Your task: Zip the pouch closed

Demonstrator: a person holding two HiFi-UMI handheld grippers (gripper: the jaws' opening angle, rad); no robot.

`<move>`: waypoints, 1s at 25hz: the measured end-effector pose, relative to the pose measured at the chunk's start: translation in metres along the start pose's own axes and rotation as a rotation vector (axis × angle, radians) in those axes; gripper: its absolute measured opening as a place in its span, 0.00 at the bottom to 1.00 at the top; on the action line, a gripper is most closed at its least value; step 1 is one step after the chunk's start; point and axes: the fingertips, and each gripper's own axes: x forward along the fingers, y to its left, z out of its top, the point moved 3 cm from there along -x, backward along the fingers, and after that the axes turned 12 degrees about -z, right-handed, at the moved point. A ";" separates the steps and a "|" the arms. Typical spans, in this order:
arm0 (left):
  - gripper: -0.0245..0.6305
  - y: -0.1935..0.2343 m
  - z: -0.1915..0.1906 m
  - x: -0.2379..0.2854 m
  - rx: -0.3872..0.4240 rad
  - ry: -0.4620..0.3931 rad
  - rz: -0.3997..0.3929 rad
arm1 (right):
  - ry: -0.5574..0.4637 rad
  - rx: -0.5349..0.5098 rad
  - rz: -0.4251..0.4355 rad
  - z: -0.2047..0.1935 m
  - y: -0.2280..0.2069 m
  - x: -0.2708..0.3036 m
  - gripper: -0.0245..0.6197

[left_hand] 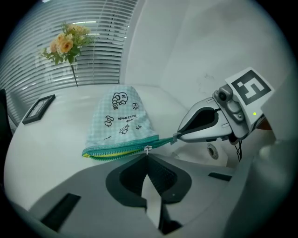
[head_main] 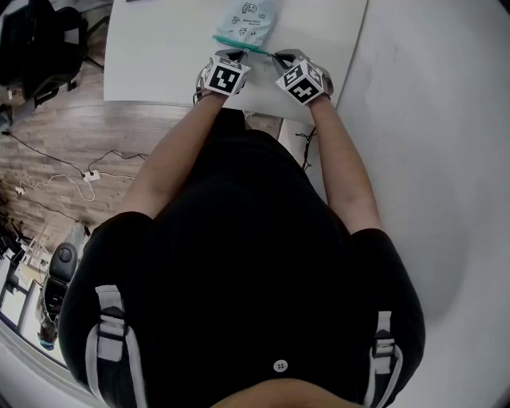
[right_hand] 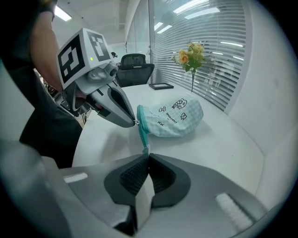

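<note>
A pale blue checked pouch [head_main: 249,17] with small cartoon prints lies on the white table [head_main: 159,56], its teal zipper edge [head_main: 243,45] towards me. In the left gripper view, my left gripper [left_hand: 147,153] is shut on the small silver zipper pull [left_hand: 147,149], partway along the zipper. Left of the pull, yellow shows along the pouch [left_hand: 122,121] mouth. To its right the teal strip runs thin to my right gripper [left_hand: 178,136]. The right gripper view shows my right gripper [right_hand: 146,152] shut on the zipper's teal end tab [right_hand: 145,142], with my left gripper [right_hand: 136,122] at the pouch [right_hand: 177,118] edge.
A vase of flowers [left_hand: 69,44] and a small dark picture frame [left_hand: 38,108] stand at the table's far side by the window blinds. An office chair [right_hand: 135,65] sits beyond the table. Cables [head_main: 88,175] and a dark bag [head_main: 40,40] lie on the wooden floor to the left.
</note>
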 end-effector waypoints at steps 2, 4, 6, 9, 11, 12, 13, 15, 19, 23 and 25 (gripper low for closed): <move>0.05 0.001 0.000 0.000 -0.003 -0.004 0.002 | 0.004 0.001 -0.002 -0.002 -0.002 -0.001 0.05; 0.05 0.003 0.000 0.000 -0.005 -0.007 0.005 | 0.008 0.000 -0.004 -0.002 -0.003 0.000 0.05; 0.05 0.008 0.000 -0.002 -0.006 -0.011 0.011 | 0.008 -0.001 -0.008 0.000 -0.004 0.002 0.05; 0.05 0.015 0.000 -0.007 -0.012 -0.017 0.016 | 0.008 -0.001 -0.011 0.004 -0.003 0.003 0.05; 0.05 0.018 0.000 -0.010 -0.013 -0.023 0.018 | 0.008 -0.003 -0.012 0.007 -0.002 0.004 0.05; 0.05 0.019 0.000 -0.012 -0.011 -0.028 0.019 | 0.008 -0.004 -0.012 0.008 -0.001 0.004 0.05; 0.05 0.020 -0.001 -0.013 -0.009 -0.032 0.020 | 0.008 -0.004 -0.012 0.008 0.000 0.004 0.05; 0.05 0.022 -0.003 -0.015 -0.013 -0.030 0.023 | 0.008 -0.007 -0.014 0.009 0.001 0.006 0.05; 0.05 0.035 -0.006 -0.020 -0.028 -0.033 0.037 | 0.018 -0.004 -0.020 0.011 0.000 0.008 0.05; 0.05 0.044 -0.007 -0.026 -0.048 -0.034 0.057 | 0.018 0.000 -0.026 0.012 -0.003 0.011 0.05; 0.05 0.048 -0.008 -0.030 -0.057 -0.032 0.062 | 0.022 0.003 -0.030 0.013 -0.003 0.011 0.05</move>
